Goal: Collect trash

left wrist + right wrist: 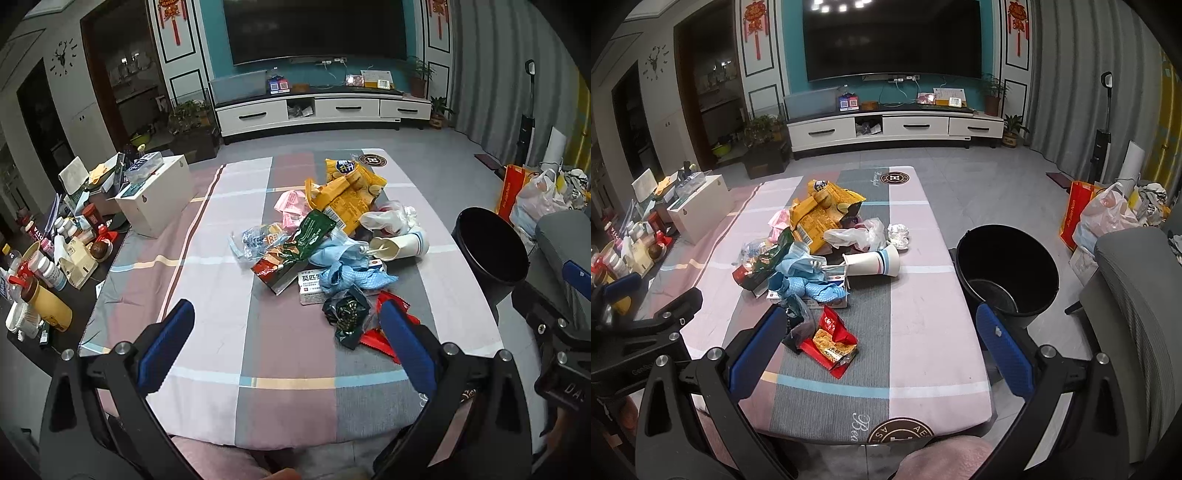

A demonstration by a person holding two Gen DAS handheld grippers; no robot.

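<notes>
A low table draped in a pink, grey and white checked cloth [923, 295] holds a loose heap of trash at its middle, likely dumped there for sorting: a big yellow snack bag [820, 214] at the far side, a tipped paper cup [875, 263] and blue mask [801, 266] in the centre, a red snack wrapper [833, 341] nearest. An empty black bin [1006, 271] stands on the floor just beside the table's right edge, handy for drops. The left gripper [286, 343] and right gripper [882, 343] both hover level over the near edge, fully spread, holding nothing.
</notes>
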